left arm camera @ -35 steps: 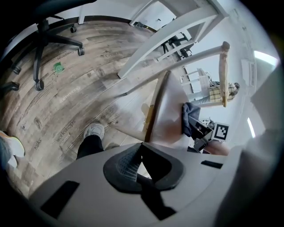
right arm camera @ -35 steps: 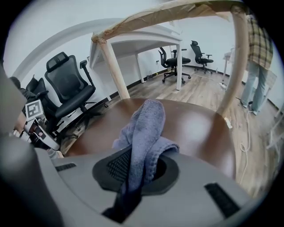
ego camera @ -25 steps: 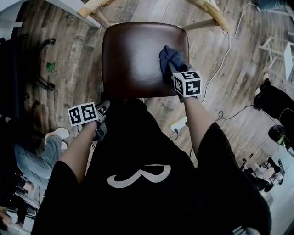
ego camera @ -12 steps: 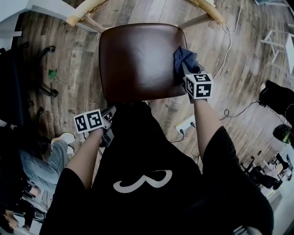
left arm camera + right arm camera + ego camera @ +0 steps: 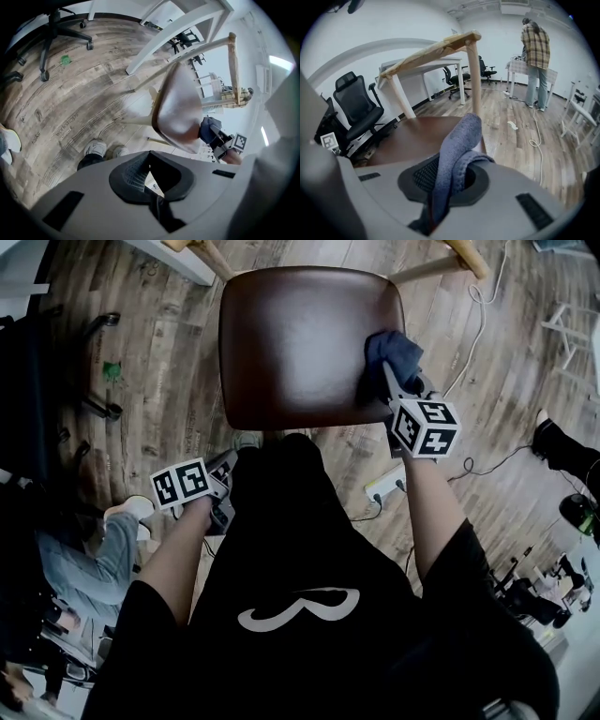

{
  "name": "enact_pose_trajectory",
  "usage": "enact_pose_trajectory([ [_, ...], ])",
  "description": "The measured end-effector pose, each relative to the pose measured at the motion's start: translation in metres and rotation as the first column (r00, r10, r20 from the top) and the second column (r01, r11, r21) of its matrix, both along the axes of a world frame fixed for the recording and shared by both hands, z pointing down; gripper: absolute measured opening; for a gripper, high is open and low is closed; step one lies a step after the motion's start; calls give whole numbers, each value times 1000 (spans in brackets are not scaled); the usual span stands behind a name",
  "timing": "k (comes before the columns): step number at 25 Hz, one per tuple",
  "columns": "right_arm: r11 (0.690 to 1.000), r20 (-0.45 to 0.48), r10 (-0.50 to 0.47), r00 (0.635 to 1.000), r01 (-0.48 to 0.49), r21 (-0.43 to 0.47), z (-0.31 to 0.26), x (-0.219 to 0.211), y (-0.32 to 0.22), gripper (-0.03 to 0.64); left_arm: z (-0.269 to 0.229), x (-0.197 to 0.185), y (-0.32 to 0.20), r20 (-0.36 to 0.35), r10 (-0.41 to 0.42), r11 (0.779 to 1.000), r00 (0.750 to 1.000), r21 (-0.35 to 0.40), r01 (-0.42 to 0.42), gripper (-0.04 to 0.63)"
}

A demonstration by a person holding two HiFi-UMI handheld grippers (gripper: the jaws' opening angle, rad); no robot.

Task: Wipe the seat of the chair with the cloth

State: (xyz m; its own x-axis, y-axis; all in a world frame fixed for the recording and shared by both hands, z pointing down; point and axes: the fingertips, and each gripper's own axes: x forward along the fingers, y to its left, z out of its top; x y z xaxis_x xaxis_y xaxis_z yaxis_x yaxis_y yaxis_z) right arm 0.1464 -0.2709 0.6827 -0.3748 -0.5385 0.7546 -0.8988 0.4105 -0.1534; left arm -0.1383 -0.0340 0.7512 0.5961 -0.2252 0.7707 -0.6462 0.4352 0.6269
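The chair's brown leather seat (image 5: 300, 338) fills the top middle of the head view. A dark blue cloth (image 5: 392, 354) lies bunched on the seat's right edge, with my right gripper (image 5: 398, 382) shut on it. In the right gripper view the cloth (image 5: 457, 154) stands up between the jaws, over the seat (image 5: 417, 138). My left gripper (image 5: 220, 488) hangs low at the person's left side, off the seat; its jaws meet with nothing between them. The left gripper view shows the seat (image 5: 178, 110) from the side, with the cloth (image 5: 209, 131) at its far edge.
Pale wooden chair legs (image 5: 211, 257) show at the top. A power strip (image 5: 384, 486) and white cable (image 5: 478, 329) lie on the wood floor right of the chair. An office chair base (image 5: 94, 381) stands at the left. A person in a plaid shirt (image 5: 536, 56) stands by a far table.
My right gripper has drawn the cloth from the middle right of the seat rightward and back toward its right front edge. The left gripper has stayed by the person's side.
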Motion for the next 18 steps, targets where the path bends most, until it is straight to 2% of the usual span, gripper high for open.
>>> enact_pose_trajectory([
  [4, 997, 47, -83, 995, 82, 9, -15, -55, 24, 43, 5, -18, 15, 10, 7, 1000, 1000, -22, -7, 14],
  [10, 982, 168, -175, 970, 184, -37, -21, -151, 63, 43, -4, -40, 9, -6, 47, 999, 999, 17, -47, 14],
  [15, 951, 217, -279, 935, 300, -69, -20, -227, 98, 43, -4, -73, 17, 12, 36, 999, 999, 7, -36, 14],
  [18, 934, 229, -322, 919, 347, -81, -16, -255, 110, 43, -3, -85, 19, 24, 38, 999, 999, 6, -38, 14],
])
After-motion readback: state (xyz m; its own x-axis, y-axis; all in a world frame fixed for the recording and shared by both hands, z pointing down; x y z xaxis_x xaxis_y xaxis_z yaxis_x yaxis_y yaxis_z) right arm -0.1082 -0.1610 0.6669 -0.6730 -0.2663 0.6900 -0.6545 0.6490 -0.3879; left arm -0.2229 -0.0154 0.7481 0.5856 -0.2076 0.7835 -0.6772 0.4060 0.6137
